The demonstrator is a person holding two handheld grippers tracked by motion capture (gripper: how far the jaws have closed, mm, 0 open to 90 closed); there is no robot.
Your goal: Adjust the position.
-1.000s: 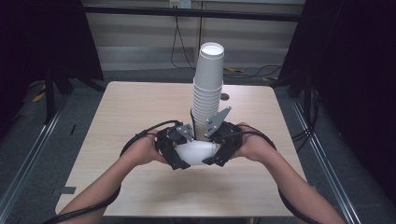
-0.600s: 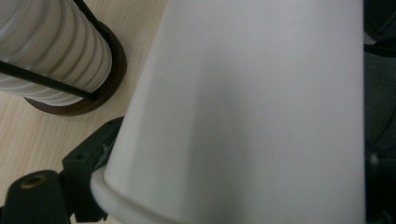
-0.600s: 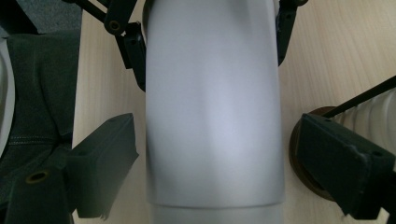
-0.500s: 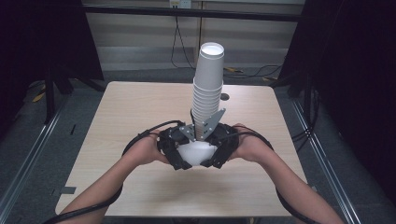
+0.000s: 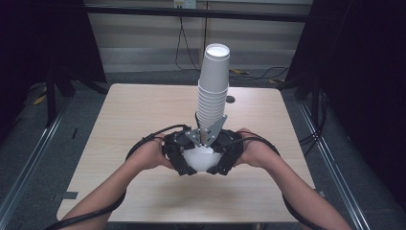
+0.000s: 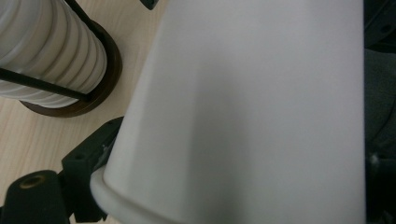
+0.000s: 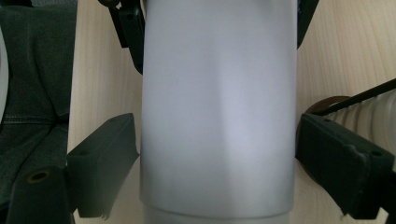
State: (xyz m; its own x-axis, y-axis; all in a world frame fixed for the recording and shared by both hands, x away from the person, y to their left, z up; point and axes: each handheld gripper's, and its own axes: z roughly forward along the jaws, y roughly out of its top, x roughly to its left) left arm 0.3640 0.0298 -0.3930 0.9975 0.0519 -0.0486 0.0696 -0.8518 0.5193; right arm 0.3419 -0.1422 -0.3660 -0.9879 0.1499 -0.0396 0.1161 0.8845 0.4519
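Held near the tabletop's (image 5: 129,110) front edge: a white paper cup (image 5: 202,158), interior hidden, clamped between left gripper (image 5: 178,154) and right gripper (image 5: 227,154), fingers (image 7: 100,158) pressed on its sides. Behind, nested cups (image 5: 212,93) stacked on a dark round base (image 6: 100,88). Right fingers just closing slightly, otherwise unchanged from a second ago; no readable print.

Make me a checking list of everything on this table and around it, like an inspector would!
Surface: pale wooden table, bare around the work.
Job's things: one white paper cup between both tools; tall cup stack on a dark round base.
Clutter: nothing seen.
Grippers: left hand-held gripper and right hand-held gripper flank the cup; the right's pads touch its sides.
Cables: black cable loops from the left one.
Surroundings: dark curtains, wall cables.
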